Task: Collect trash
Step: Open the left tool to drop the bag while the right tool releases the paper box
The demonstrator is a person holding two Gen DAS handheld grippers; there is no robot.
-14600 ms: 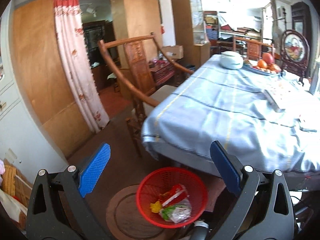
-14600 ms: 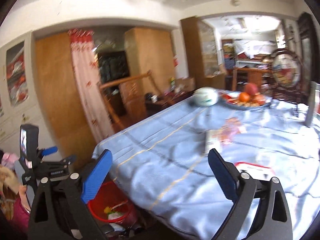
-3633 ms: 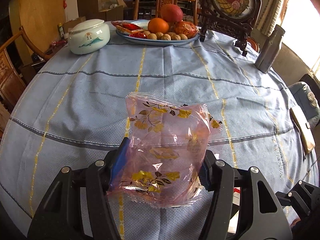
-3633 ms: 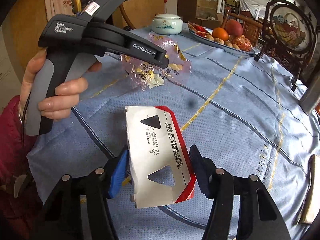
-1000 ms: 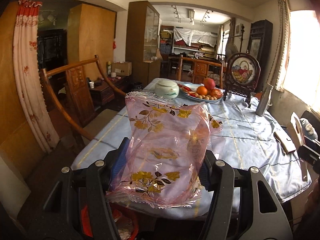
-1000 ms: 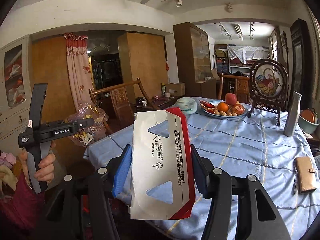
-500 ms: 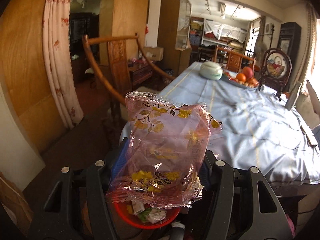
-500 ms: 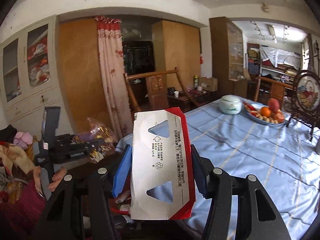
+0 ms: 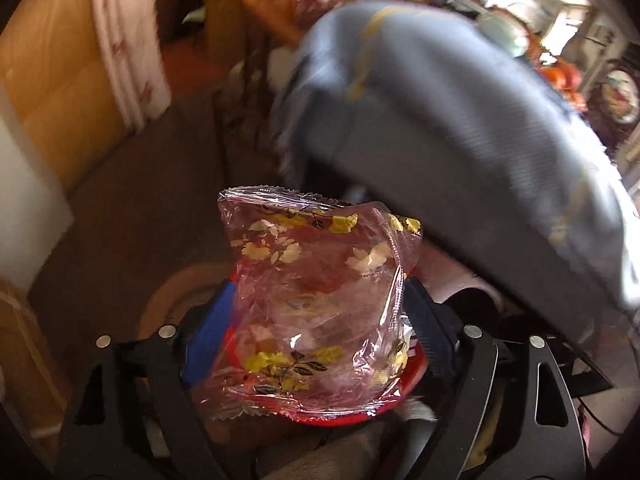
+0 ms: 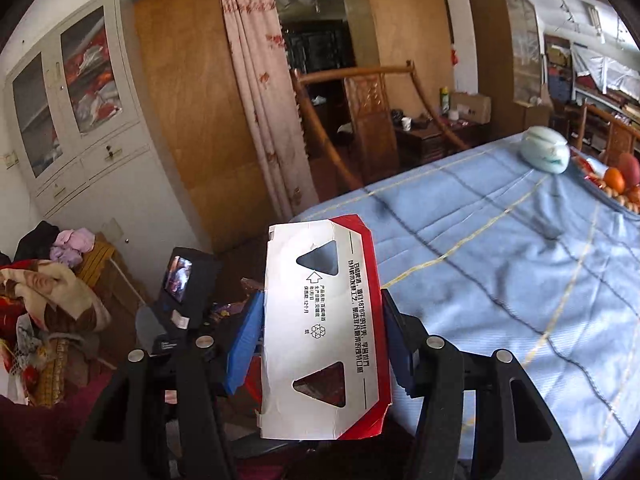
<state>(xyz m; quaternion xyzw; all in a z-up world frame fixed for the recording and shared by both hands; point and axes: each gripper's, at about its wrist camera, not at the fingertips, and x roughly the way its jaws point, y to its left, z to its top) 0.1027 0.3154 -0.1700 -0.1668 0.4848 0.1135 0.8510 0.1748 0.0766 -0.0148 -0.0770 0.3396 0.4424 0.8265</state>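
Observation:
A crinkled pink clear bag with gold flowers (image 9: pixel 320 300) sits between the blue pads of my left gripper (image 9: pixel 316 332), whose jaws are opening and stand wider than the bag's sides. This gripper points steeply down over the red trash basket (image 9: pixel 400 394), whose rim shows under the bag. My right gripper (image 10: pixel 320 340) is shut on a flattened white and red carton (image 10: pixel 320 320), held upright near the table's corner. In the right wrist view the left tool's screen (image 10: pixel 180 284) shows low down, left of the carton.
The table with its blue cloth (image 9: pixel 460 120) overhangs the basket on the right and fills the right side (image 10: pixel 520 260). A wooden chair (image 10: pixel 360 120), a curtain (image 10: pixel 260 100) and a grey cabinet (image 10: pixel 80 120) stand behind. Piled clothes (image 10: pixel 48 292) lie at left.
My left gripper dropped and tipped down over the red basket, and its jaws spread around the bag. My right gripper swung left with the carton still held.

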